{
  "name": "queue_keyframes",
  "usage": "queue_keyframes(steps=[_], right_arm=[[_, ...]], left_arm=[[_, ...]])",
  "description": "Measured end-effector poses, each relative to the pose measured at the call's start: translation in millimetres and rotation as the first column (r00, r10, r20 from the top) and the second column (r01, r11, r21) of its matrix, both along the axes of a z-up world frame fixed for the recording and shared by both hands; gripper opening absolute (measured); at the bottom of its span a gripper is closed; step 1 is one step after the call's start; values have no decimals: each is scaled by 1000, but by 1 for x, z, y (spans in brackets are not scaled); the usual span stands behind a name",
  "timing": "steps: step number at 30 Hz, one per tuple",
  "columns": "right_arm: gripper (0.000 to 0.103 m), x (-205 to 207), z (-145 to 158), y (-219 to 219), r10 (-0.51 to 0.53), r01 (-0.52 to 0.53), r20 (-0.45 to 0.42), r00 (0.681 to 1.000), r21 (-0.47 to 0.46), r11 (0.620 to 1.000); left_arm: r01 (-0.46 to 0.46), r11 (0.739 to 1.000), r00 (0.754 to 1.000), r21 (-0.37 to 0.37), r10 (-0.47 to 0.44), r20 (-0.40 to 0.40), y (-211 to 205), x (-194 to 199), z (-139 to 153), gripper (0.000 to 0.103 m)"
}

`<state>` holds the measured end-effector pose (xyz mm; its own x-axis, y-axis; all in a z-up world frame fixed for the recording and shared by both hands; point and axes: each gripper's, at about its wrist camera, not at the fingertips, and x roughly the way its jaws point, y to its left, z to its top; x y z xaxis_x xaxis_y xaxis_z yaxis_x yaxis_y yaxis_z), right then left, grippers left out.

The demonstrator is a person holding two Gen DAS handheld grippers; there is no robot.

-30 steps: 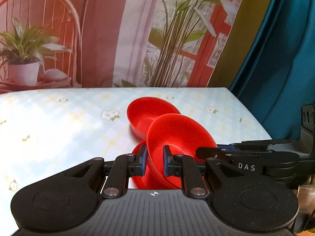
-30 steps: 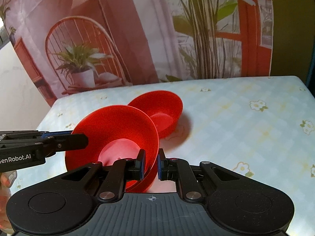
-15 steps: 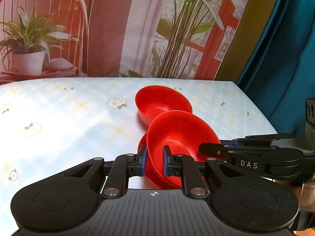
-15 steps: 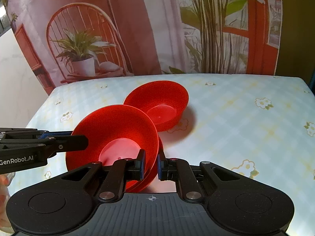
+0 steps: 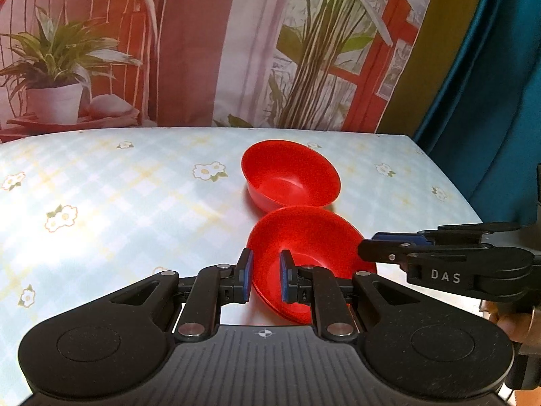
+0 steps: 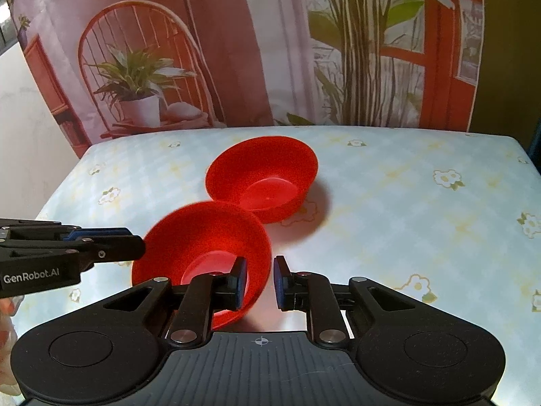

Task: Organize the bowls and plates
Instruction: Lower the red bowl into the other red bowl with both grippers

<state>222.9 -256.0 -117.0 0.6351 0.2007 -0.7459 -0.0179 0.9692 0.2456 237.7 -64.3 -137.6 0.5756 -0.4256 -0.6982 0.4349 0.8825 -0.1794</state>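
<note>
Still, both claws straddle the near red bowl's (image 5: pixel 304 237) rim: left claw (image 5: pixel 265 279) and right claw (image 6: pixel 258 282) are spread, neither pinching. The bowl sits tilted on the bench (image 5: pixel 118 203), touching the far red bowl (image 5: pixel 290 176). Risk: with nothing clamping it, the bowl rocks or slides into its neighbour.

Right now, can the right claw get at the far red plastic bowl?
Probably yes: the right claw is open, and only the near red bowl sits left of its path to the far red plastic bowl.
</note>
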Motion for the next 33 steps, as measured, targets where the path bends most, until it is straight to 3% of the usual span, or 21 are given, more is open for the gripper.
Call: queue_keyframes(steps=[33], right_arm=[[18, 33, 16, -33, -21, 25, 64, 998, -58, 998]], left_arm=[[-24, 999, 996, 30, 21, 88, -3, 37, 26, 16]])
